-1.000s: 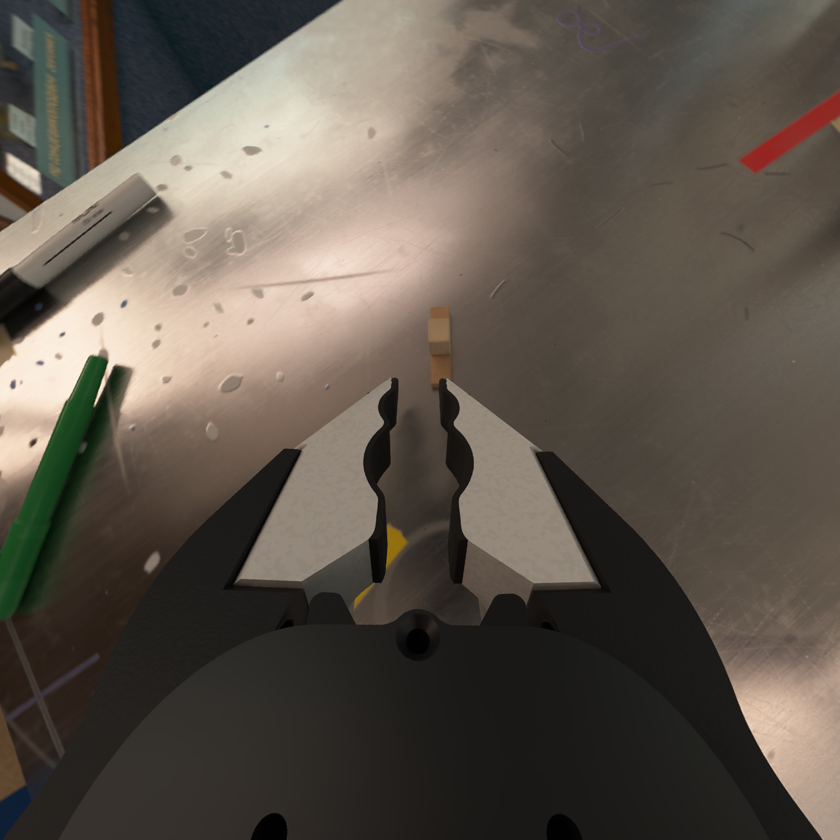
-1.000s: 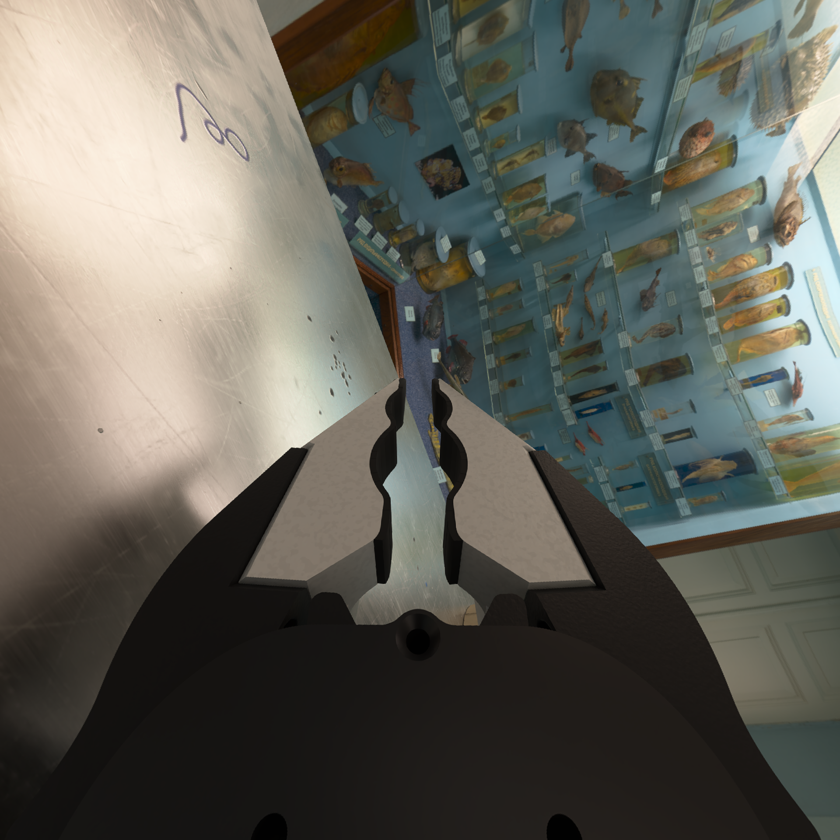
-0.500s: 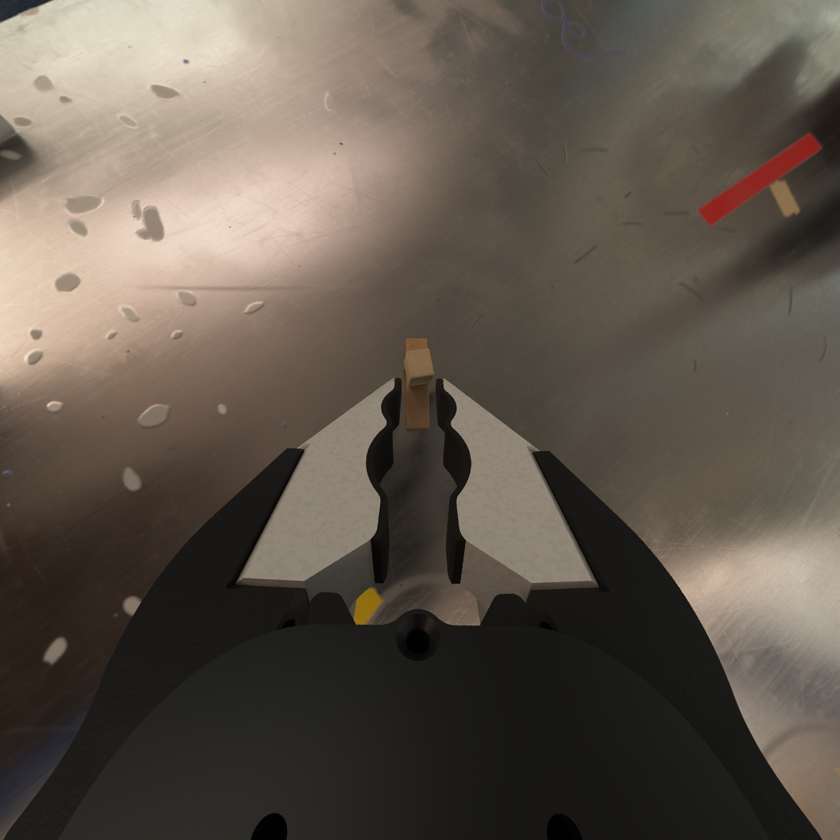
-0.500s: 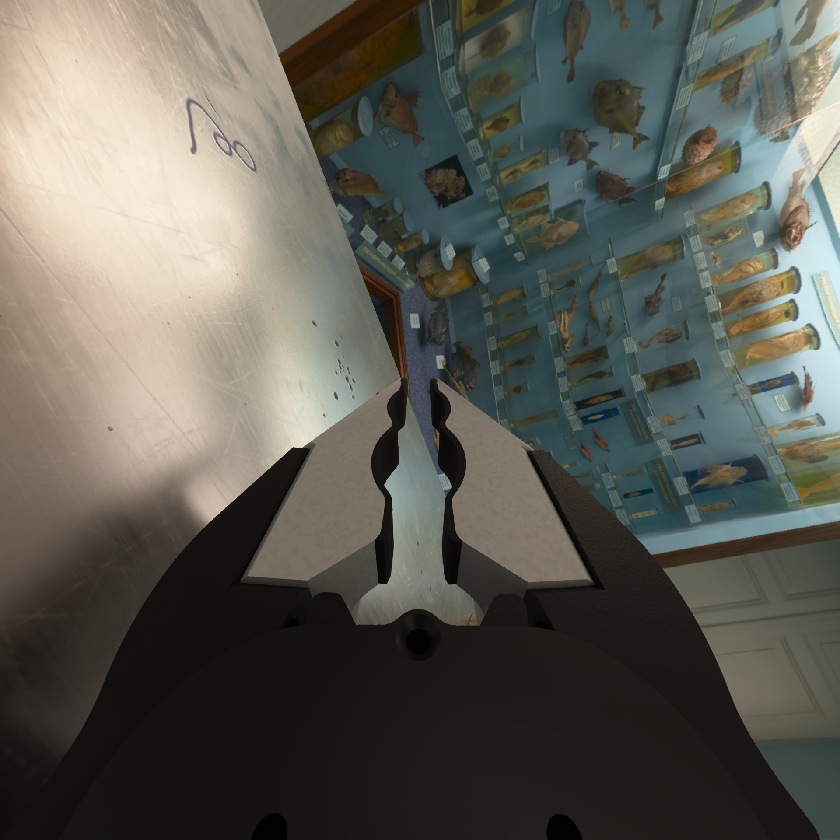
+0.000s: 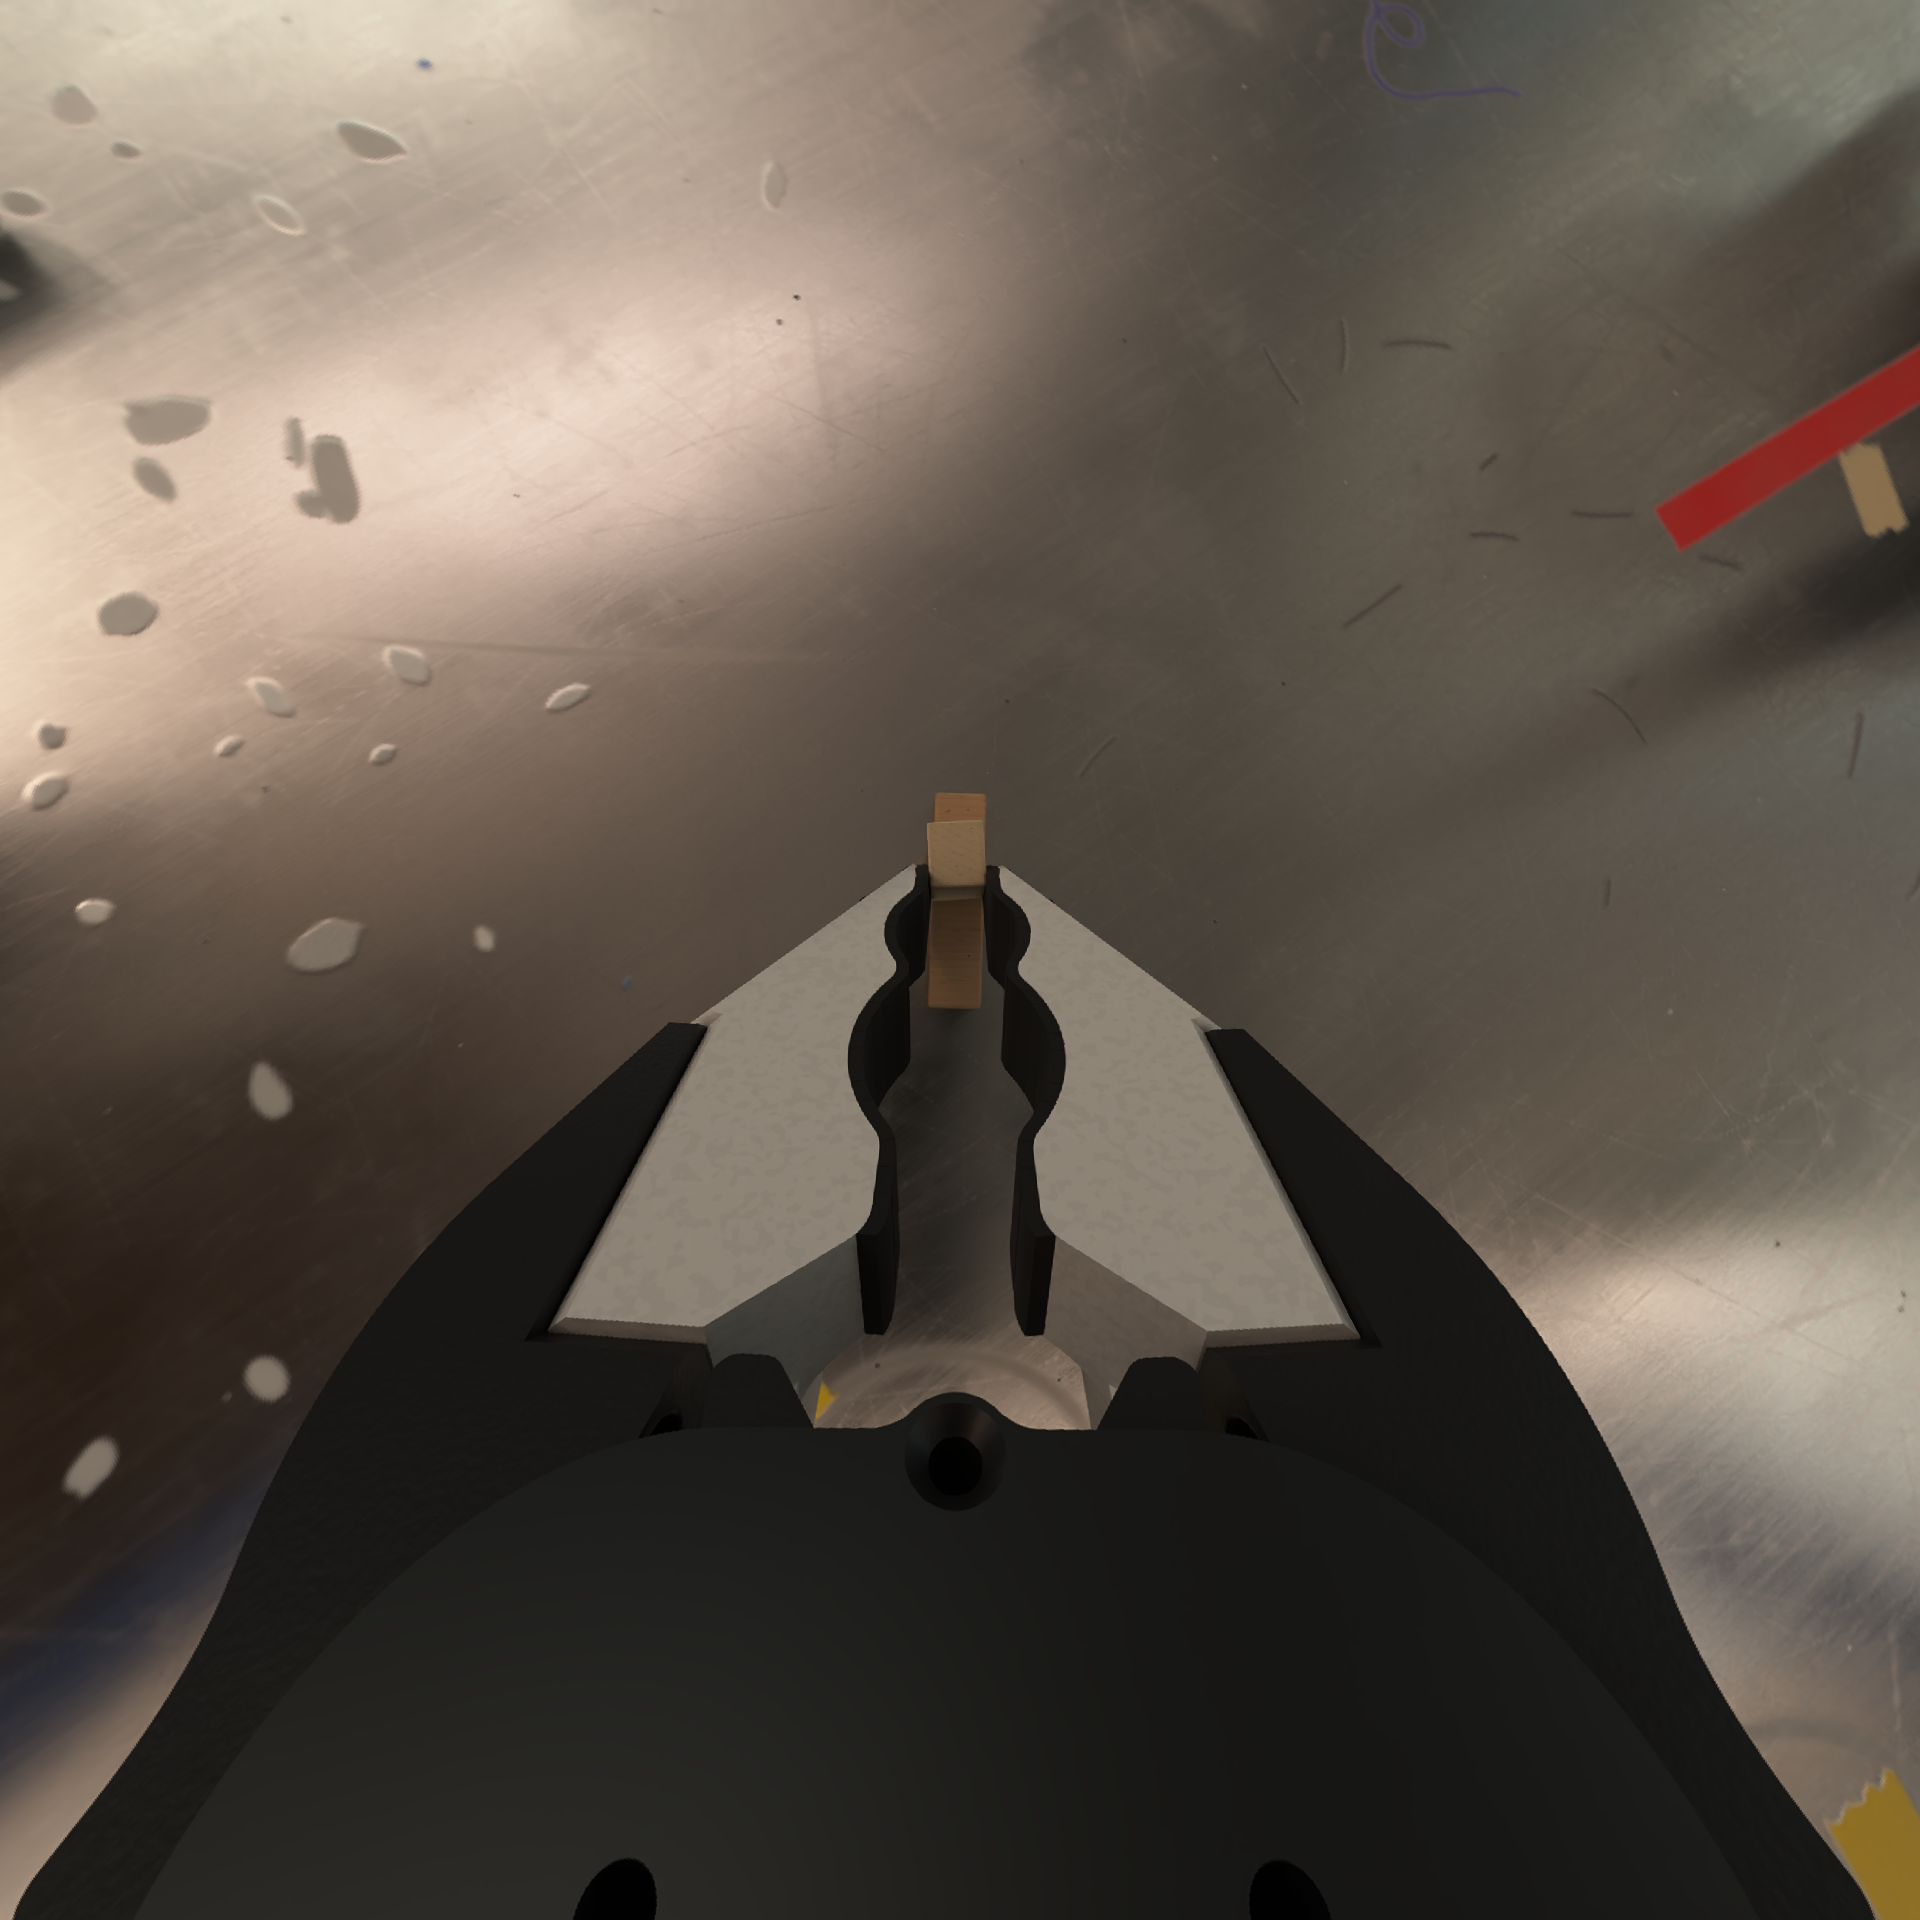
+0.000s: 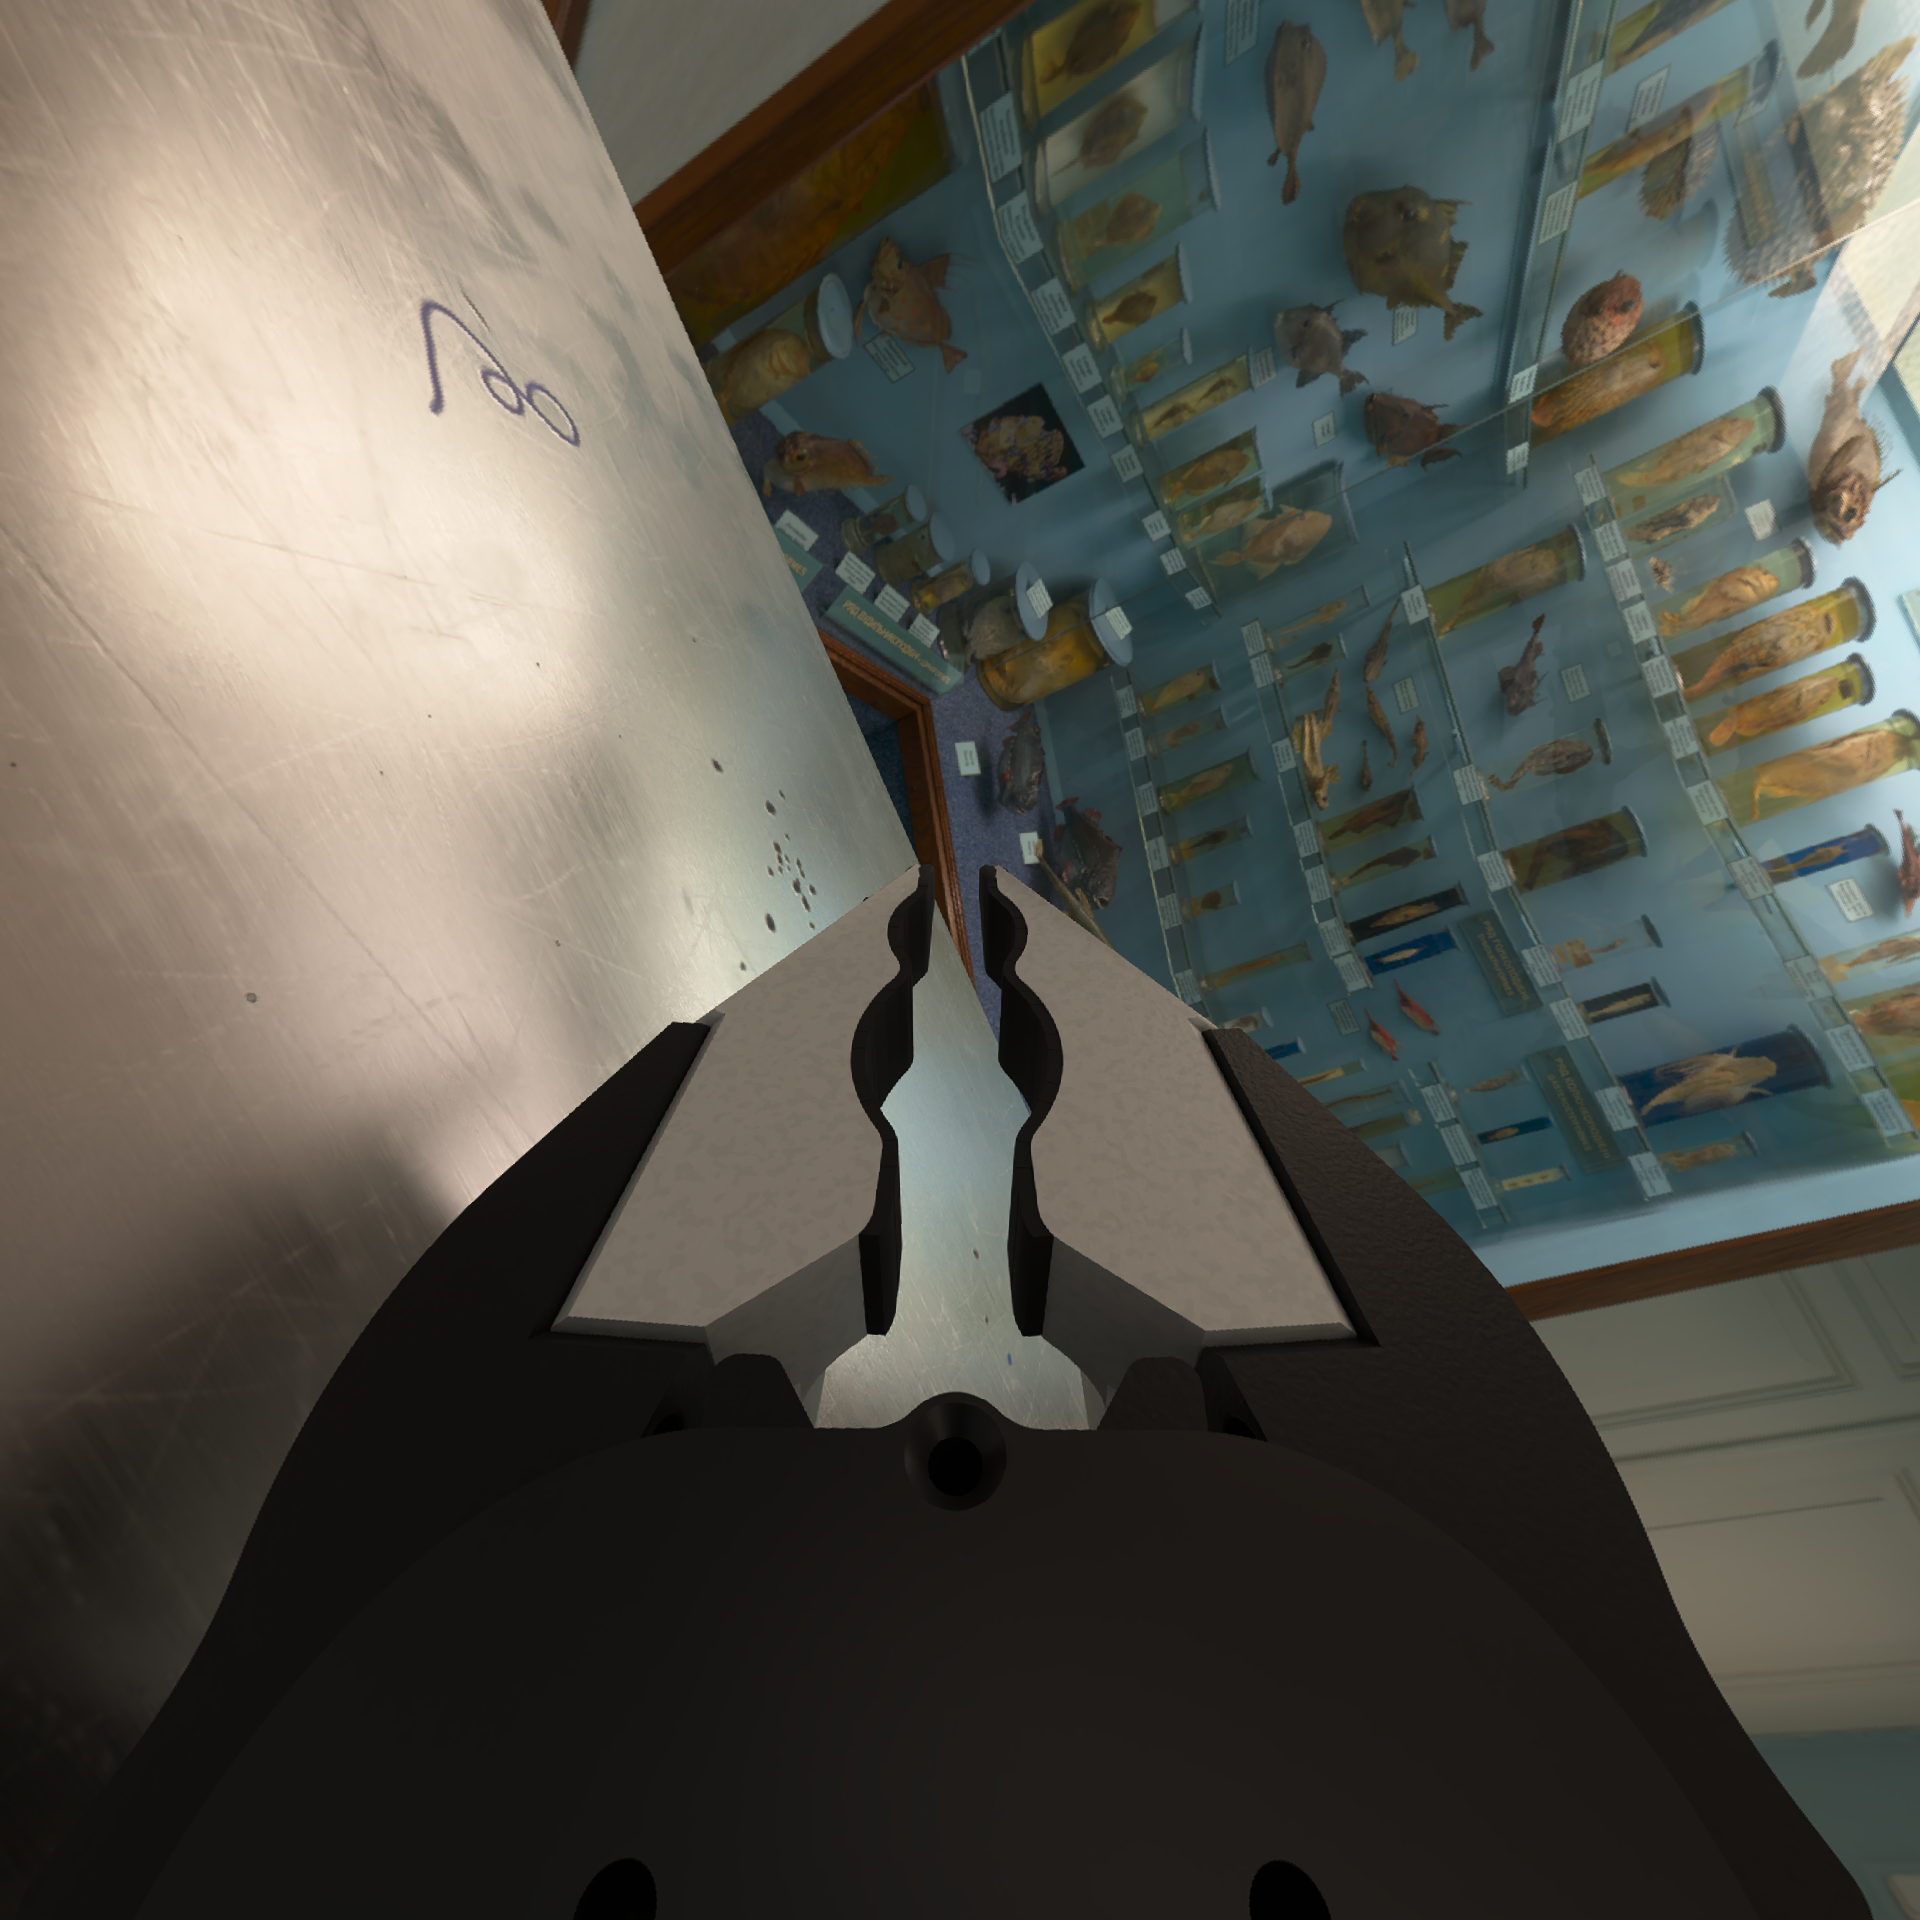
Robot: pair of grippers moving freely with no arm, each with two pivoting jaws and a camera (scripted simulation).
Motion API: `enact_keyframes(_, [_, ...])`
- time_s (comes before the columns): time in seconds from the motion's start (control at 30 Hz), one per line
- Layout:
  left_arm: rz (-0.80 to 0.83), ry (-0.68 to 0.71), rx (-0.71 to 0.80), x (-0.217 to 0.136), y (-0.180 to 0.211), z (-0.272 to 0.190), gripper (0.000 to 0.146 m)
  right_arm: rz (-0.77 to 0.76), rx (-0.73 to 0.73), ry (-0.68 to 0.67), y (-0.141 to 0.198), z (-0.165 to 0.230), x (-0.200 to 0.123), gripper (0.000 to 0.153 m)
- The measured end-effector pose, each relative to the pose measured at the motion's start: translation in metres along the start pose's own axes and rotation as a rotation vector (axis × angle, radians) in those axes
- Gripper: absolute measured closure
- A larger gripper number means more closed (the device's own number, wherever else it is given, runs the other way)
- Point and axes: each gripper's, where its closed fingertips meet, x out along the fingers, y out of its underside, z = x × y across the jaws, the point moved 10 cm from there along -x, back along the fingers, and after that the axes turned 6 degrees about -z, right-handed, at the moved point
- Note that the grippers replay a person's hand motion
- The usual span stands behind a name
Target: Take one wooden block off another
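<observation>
While left gripper straddles stacked wooden blocks — jaws parted (contact unclear) — right gripper empty, ajar.

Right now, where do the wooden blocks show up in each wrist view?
Left wrist view: the blocks sit just above centre, between the left gripper fingertips, on the metal table.
Right wrist view: not in it; only the table, the right gripper and a fish display wall.
Shared landmark: the purple scribble, top right in the left view, upper left in the right.
</observation>
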Motion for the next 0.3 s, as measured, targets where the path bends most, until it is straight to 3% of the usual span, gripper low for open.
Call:
enact_keyframes(0.17, [-0.109,-0.096,0.073,-0.017,-0.014,-0.019,0.136,-0.011,0.037,0.003,0.001,-0.003,-0.001,0.144])
enact_keyframes(0.3, [-0.187,0.01,0.275,-0.007,-0.033,-0.071,0.136,-0.019,0.077,-0.002,0.002,-0.005,-0.001,0.146])
